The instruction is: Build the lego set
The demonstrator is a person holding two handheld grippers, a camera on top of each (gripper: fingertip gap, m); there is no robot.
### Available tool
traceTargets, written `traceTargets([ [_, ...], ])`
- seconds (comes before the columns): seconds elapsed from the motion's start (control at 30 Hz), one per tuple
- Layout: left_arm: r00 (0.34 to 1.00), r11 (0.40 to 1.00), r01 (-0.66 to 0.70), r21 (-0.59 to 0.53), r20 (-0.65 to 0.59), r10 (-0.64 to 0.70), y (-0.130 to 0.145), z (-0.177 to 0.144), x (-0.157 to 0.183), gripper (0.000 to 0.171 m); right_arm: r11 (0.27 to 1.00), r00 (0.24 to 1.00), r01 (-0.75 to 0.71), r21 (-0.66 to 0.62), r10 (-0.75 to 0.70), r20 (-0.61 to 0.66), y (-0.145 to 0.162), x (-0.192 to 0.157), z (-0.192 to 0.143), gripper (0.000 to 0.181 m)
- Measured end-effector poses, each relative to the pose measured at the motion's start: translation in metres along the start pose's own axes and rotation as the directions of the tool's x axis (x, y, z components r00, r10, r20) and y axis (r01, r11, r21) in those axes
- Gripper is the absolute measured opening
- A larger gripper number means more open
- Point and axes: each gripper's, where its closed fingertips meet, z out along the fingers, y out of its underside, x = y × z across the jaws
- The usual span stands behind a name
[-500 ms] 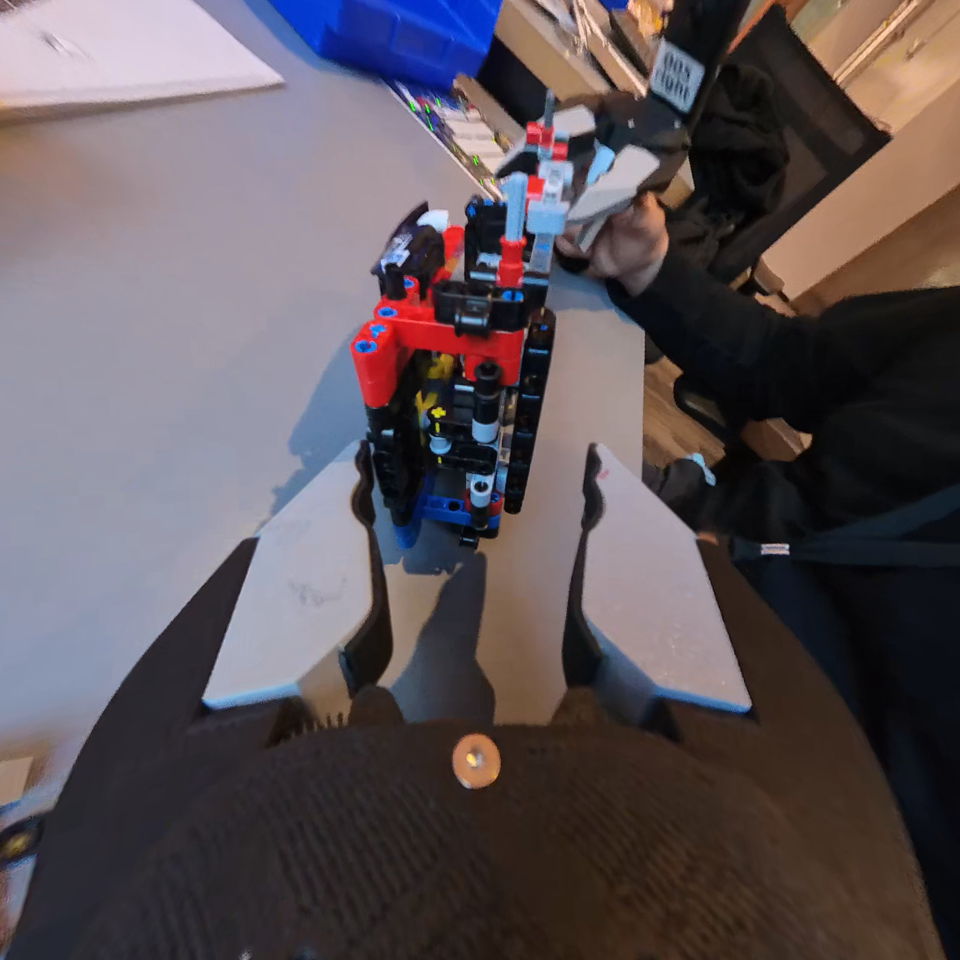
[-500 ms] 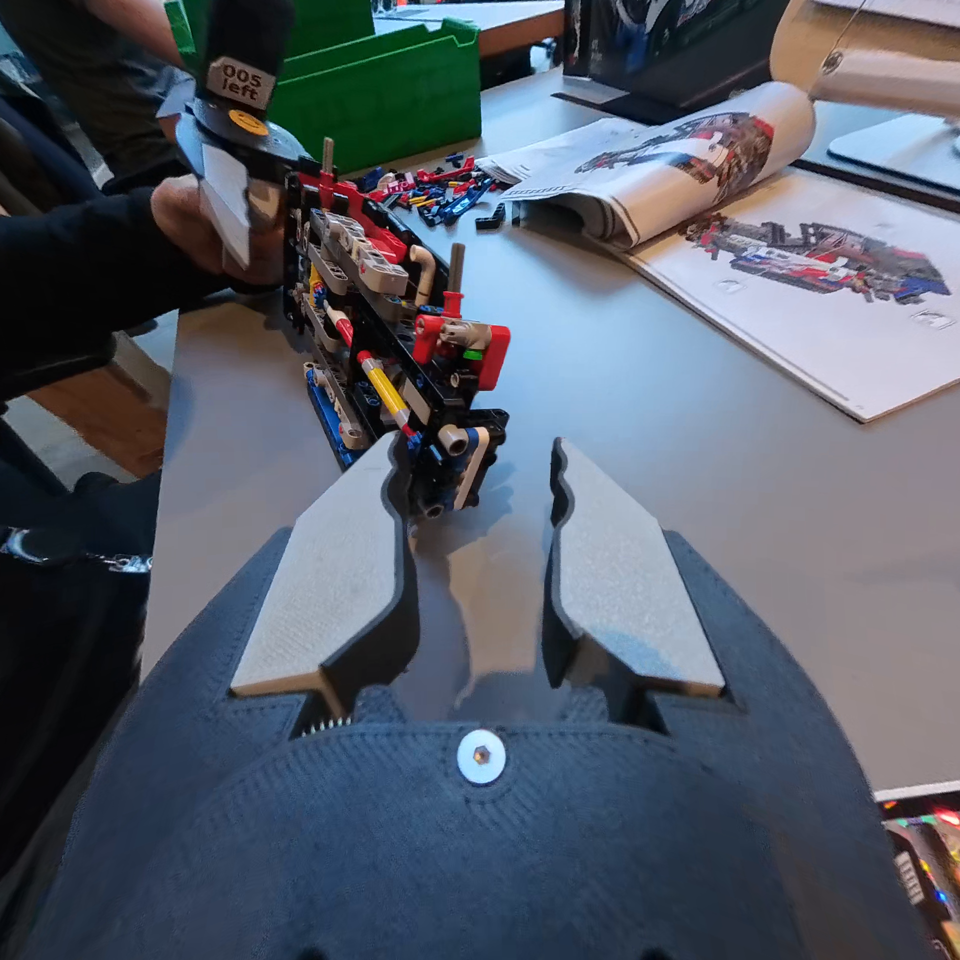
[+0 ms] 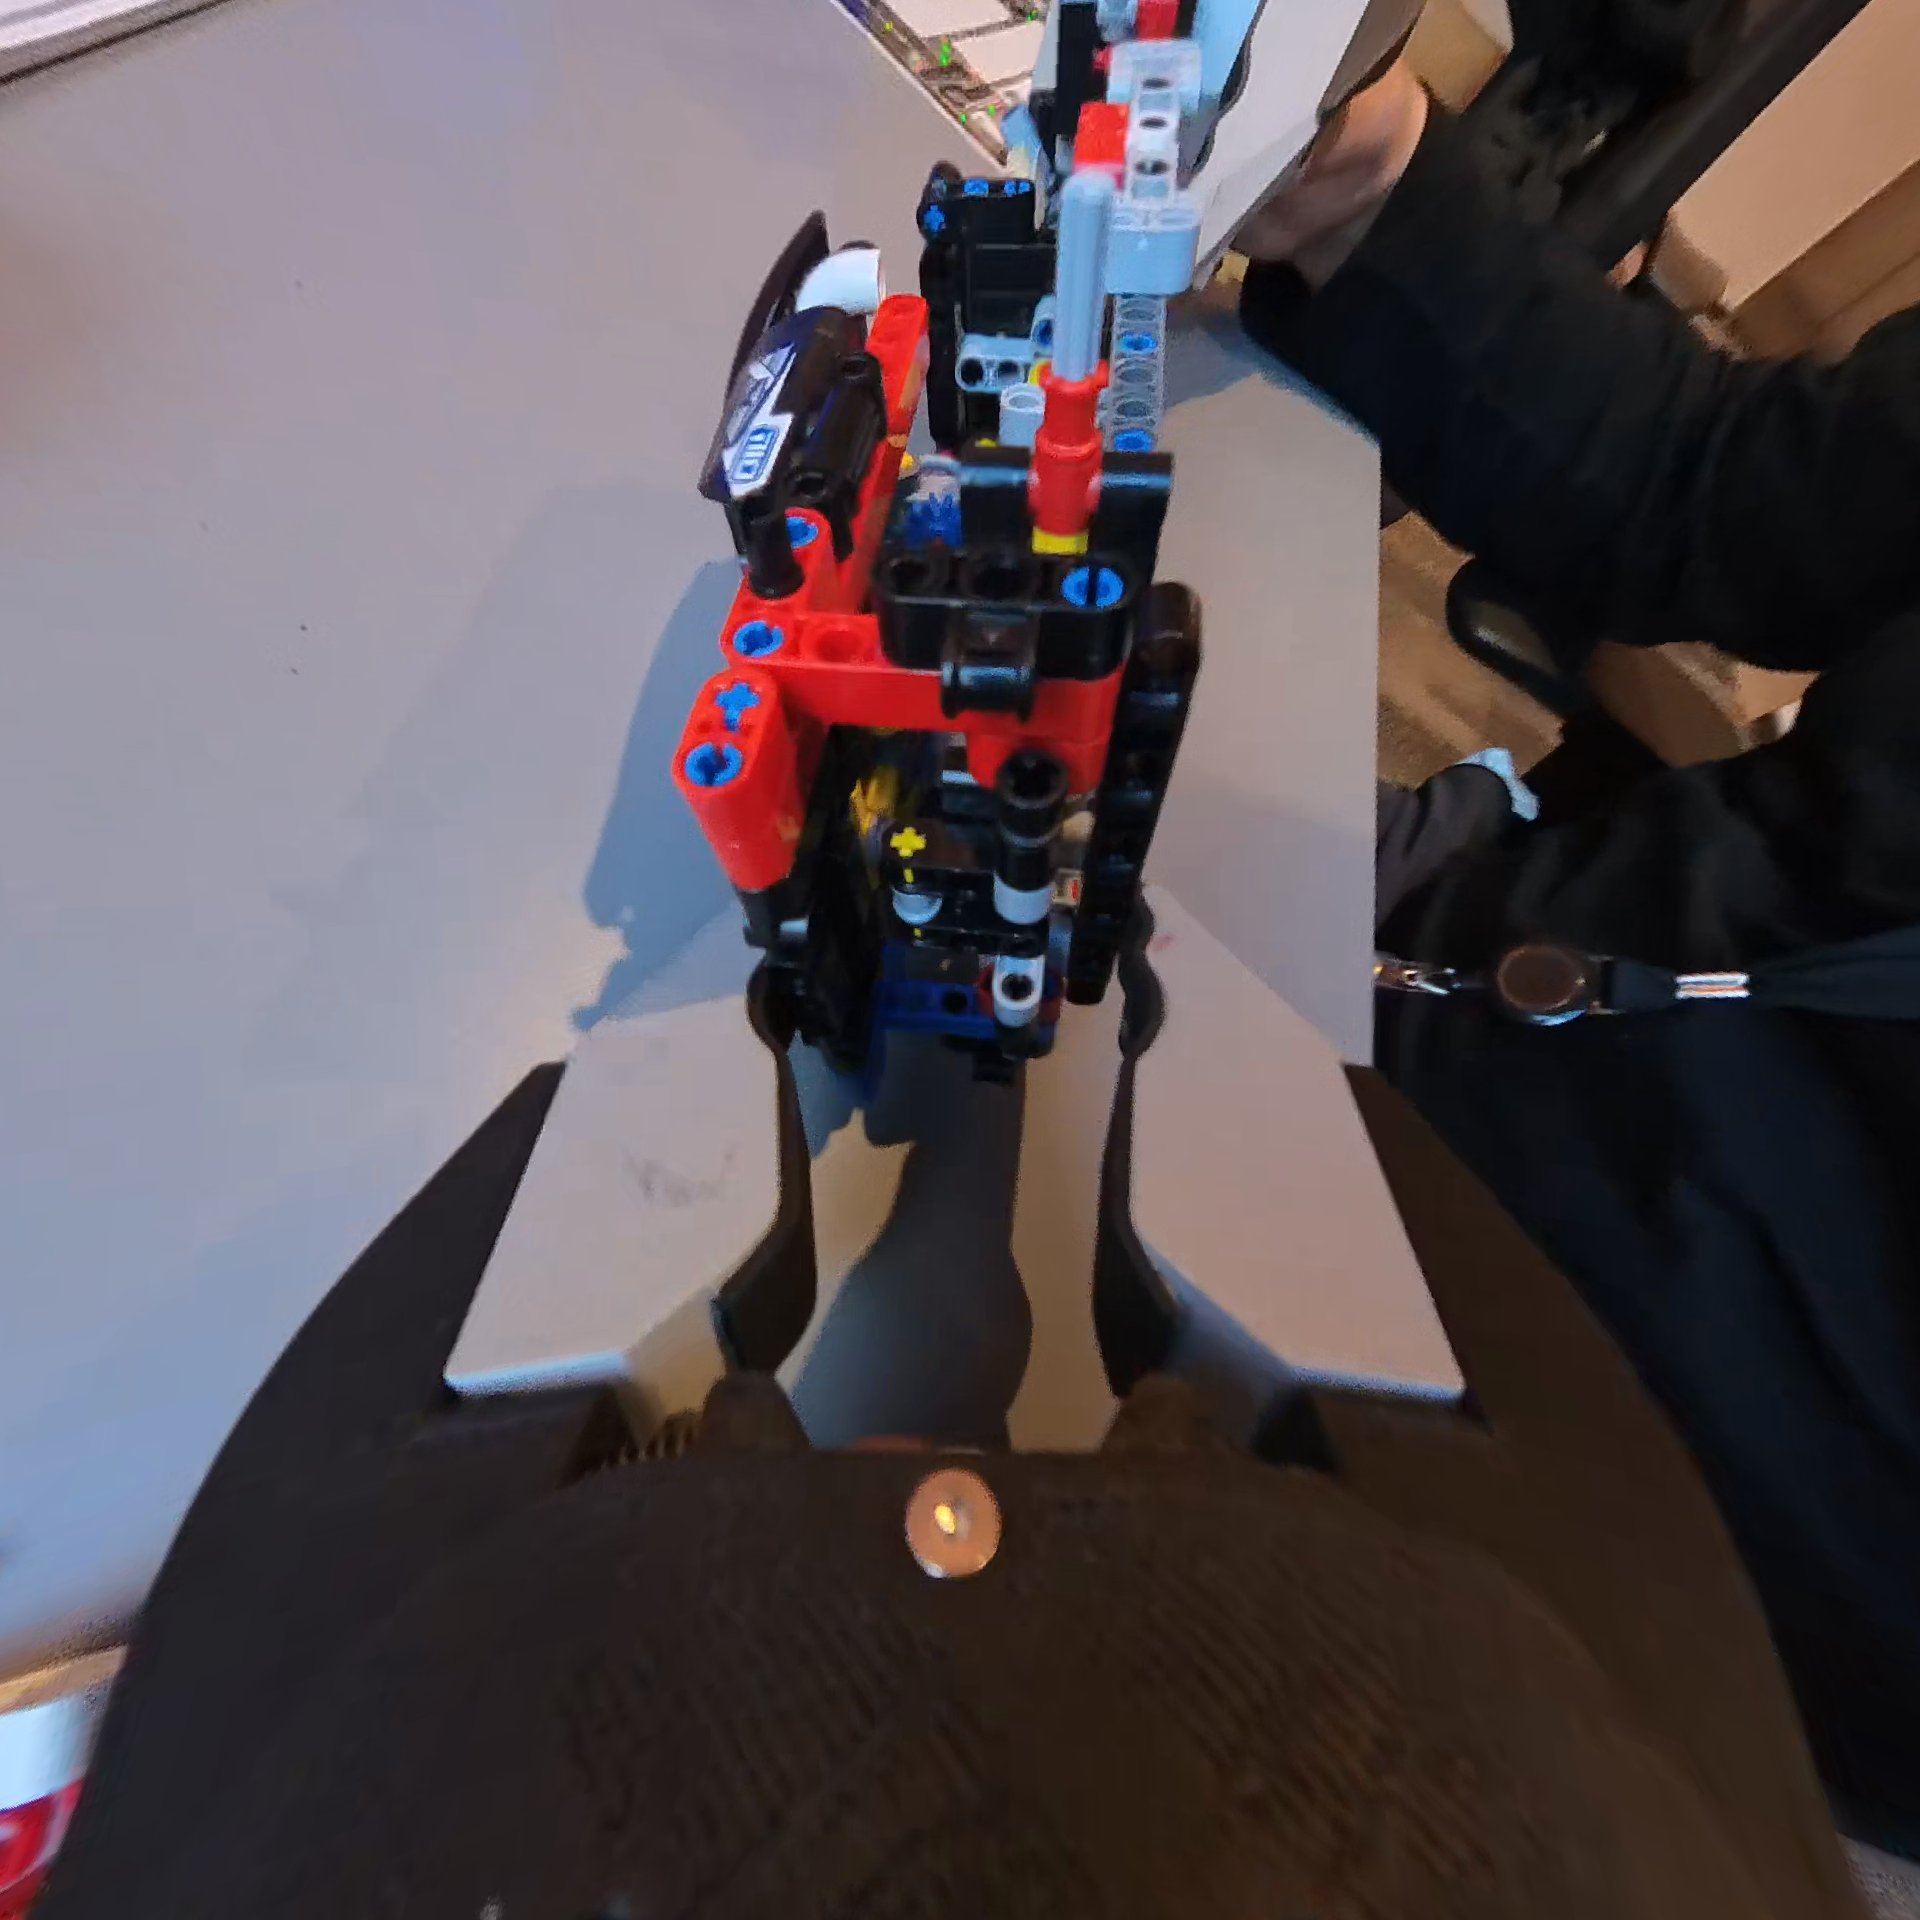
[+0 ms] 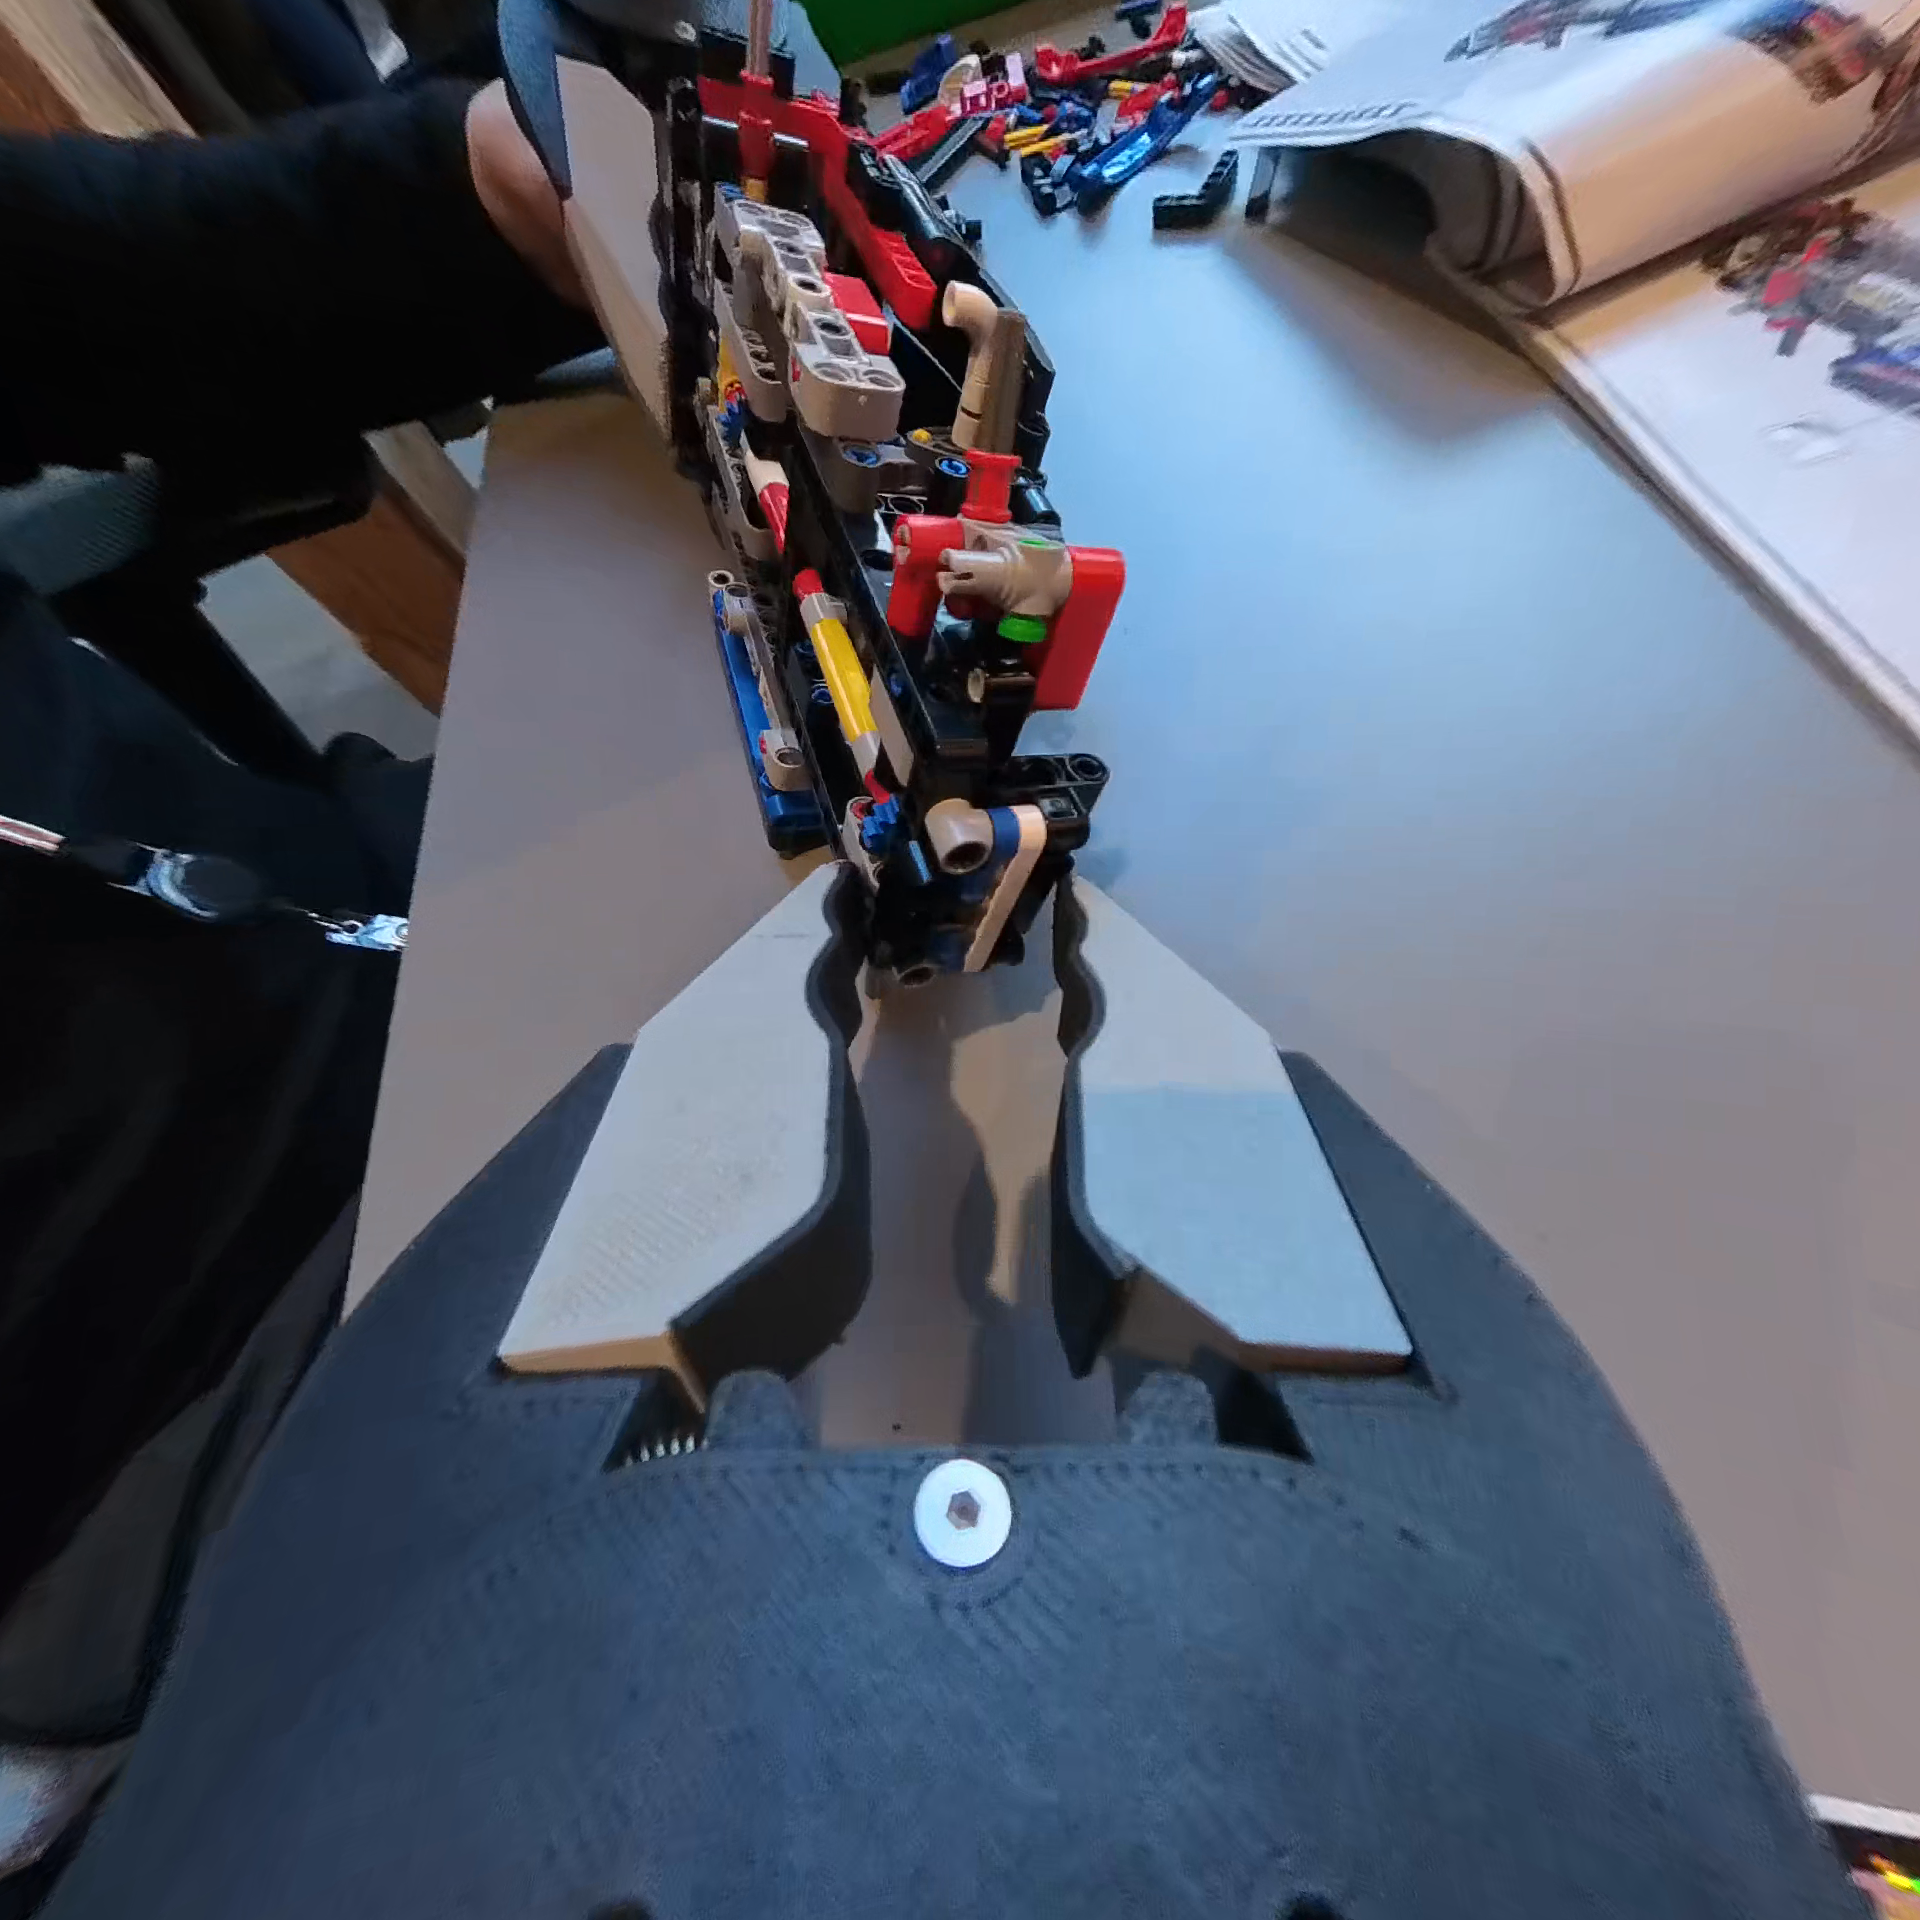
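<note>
An office or lab workroom: a plain grey desk carries loose building pieces and an open instruction booklet far ahead of the right jaws, with wooden flooring off to their left.

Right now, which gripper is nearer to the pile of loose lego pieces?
Left. The left gripper holds the lego model's far end, just before the pile; the right gripper holds the opposite end.

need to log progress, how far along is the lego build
Done: a long red, black and grey lego chassis stands assembled on the grey table. In hand: left tongs and right tongs grip opposite ends. Left: the loose coloured lego pieces remain unattached.
</note>
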Motion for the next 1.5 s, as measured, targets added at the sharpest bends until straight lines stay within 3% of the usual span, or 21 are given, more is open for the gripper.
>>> traceTargets([
  [0.2, 0.985, 0.991, -0.134, -0.013, 0.108, 0.135, -0.007, -0.006, -0.005, 0.059, 0.993, 0.989, 0.116, 0.013, -0.114, -0.093, -0.005, 0.003, -0.001, 0.033],
  [0.3, 0.936, 0.959, -0.281, -0.042, 0.21, 0.283, -0.013, -0.012, -0.007, 0.059, 0.974, 0.958, 0.228, 0.003, -0.224, -0.181, -0.01, 0.005, 0.0, 0.033],
  [0.37, 0.863, 0.91, -0.409, -0.075, 0.291, 0.412, -0.018, -0.017, -0.007, 0.059, 0.948, 0.916, 0.318, -0.008, -0.31, -0.257, -0.012, 0.007, 0.0, 0.033],
  [0.47, 0.703, 0.803, -0.575, -0.154, 0.409, 0.582, -0.022, -0.022, -0.01, 0.06, 0.901, 0.824, 0.431, -0.055, -0.418, -0.384, -0.016, 0.009, 0.0, 0.034],
  [0.67, 0.427, 0.641, -0.689, -0.338, 0.525, 0.736, -0.008, -0.019, -0.023, 0.059, 0.724, 0.507, 0.626, -0.289, -0.66, -0.554, -0.014, 0.006, -0.001, 0.034],
  [0.87, 0.255, 0.488, -0.73, -0.478, 0.471, 0.844, -0.002, -0.016, -0.022, 0.057, 0.48, 0.241, 0.706, -0.521, -0.854, -0.461, 0.008, 0.001, -0.003, 0.03],
  [1.03, 0.026, 0.258, -0.734, -0.629, 0.354, 0.935, -0.002, -0.012, -0.021, 0.059, 0.307, 0.116, 0.721, -0.621, -0.937, -0.329, 0.024, -0.007, 0.001, 0.039],
  [1.1, -0.009, 0.213, -0.73, -0.65, 0.32, 0.947, -0.002, -0.011, -0.023, 0.055, 0.266, 0.086, 0.713, -0.649, -0.952, -0.295, 0.025, -0.007, -0.002, 0.04],
  [1.23, -0.126, 0.063, -0.704, -0.708, 0.211, 0.969, 0.003, -0.011, -0.022, 0.046, 0.177, 0.034, 0.702, -0.69, -0.976, -0.216, 0.034, -0.008, -0.017, 0.038],
  [1.4, -0.153, 0.03, -0.677, -0.735, 0.18, 0.972, 0.006, -0.018, -0.023, 0.05, 0.189, 0.05, 0.662, -0.725, -0.977, -0.208, 0.042, -0.002, -0.039, 0.04],
  [1.5, -0.119, 0.077, -0.647, -0.759, 0.201, 0.972, 0.01, -0.032, -0.027, 0.055, 0.283, 0.129, 0.649, -0.706, -0.956, -0.264, 0.041, 0.001, -0.047, 0.037],
])
